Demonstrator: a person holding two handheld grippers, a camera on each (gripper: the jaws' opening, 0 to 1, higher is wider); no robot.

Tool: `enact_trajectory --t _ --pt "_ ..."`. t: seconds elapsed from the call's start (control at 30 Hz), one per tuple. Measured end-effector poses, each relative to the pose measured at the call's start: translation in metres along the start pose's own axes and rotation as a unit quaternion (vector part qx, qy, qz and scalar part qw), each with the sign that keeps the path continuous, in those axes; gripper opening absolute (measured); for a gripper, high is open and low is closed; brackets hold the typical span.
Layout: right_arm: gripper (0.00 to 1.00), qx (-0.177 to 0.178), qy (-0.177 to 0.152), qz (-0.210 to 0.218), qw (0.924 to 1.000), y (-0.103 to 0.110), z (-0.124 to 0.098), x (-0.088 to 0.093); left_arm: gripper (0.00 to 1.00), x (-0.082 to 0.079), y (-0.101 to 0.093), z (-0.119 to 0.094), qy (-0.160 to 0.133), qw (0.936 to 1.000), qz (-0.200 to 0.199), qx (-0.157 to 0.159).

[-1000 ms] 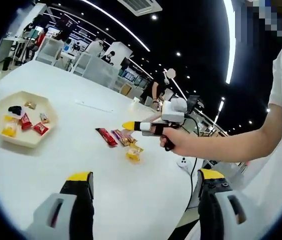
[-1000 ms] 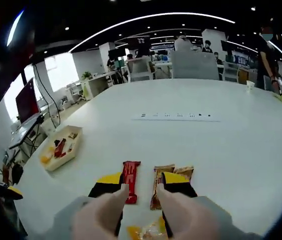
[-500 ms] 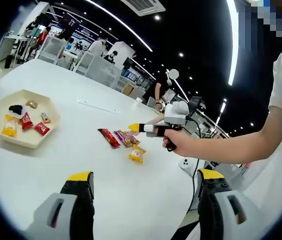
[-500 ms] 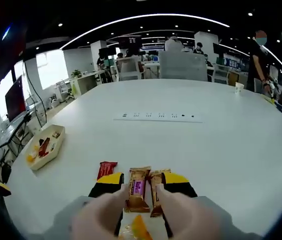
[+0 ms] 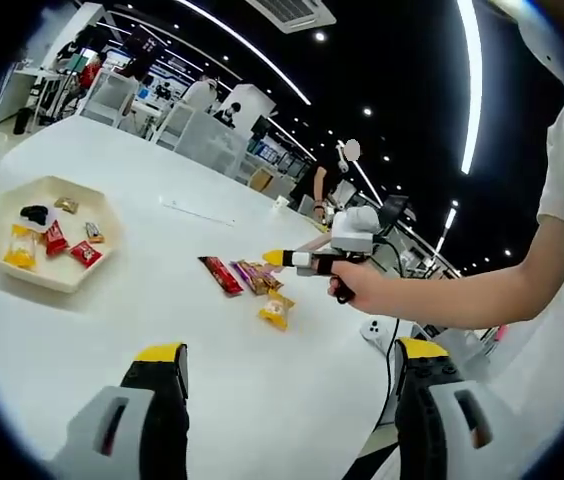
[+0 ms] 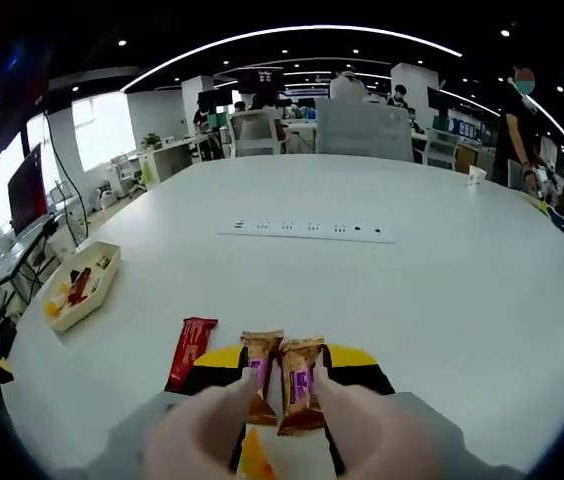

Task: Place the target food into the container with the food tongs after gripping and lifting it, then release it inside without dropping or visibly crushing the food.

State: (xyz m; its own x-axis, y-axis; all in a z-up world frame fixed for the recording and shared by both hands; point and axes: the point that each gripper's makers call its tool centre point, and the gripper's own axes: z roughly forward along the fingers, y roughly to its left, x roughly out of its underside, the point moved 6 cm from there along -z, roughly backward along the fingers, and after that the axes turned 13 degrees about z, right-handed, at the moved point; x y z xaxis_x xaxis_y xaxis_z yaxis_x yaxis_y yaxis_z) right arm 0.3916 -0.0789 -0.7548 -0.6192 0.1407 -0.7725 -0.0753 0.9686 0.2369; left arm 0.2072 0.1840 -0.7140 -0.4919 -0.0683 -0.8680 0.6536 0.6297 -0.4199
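The right gripper (image 6: 282,375) hangs low over the white worktop (image 6: 442,290), its yellow-tipped jaws spread apart and gripping nothing, framing two brown snack bars (image 6: 284,385) that lie side by side between them, probably lined up for a pick. A red bar (image 6: 190,350) lies just to one side and a yellow packet (image 6: 252,462) sits nearer the camera. The tray (image 6: 80,298) that is to receive the food stands well apart, already holding several snacks. The left gripper (image 5: 287,395) waits back with jaws wide open and empty, apparently idle, leaving room for the working hand (image 5: 364,285).
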Motion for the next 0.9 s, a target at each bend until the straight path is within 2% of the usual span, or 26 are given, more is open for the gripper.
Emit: enact_trajectory --t 0.43,0.9 --pt "0.29 -0.002 0.028 -0.007 0.9996 -0.006 0.013 0.008 0.85 0.0 0.004 0.0 -0.001 0.9999 -0.008 -0.015" --pt "0.3 0.002 0.037 -0.007 0.9993 -0.01 0.017 0.01 0.85 0.0 0.006 0.0 0.0 0.9997 -0.012 -0.02"
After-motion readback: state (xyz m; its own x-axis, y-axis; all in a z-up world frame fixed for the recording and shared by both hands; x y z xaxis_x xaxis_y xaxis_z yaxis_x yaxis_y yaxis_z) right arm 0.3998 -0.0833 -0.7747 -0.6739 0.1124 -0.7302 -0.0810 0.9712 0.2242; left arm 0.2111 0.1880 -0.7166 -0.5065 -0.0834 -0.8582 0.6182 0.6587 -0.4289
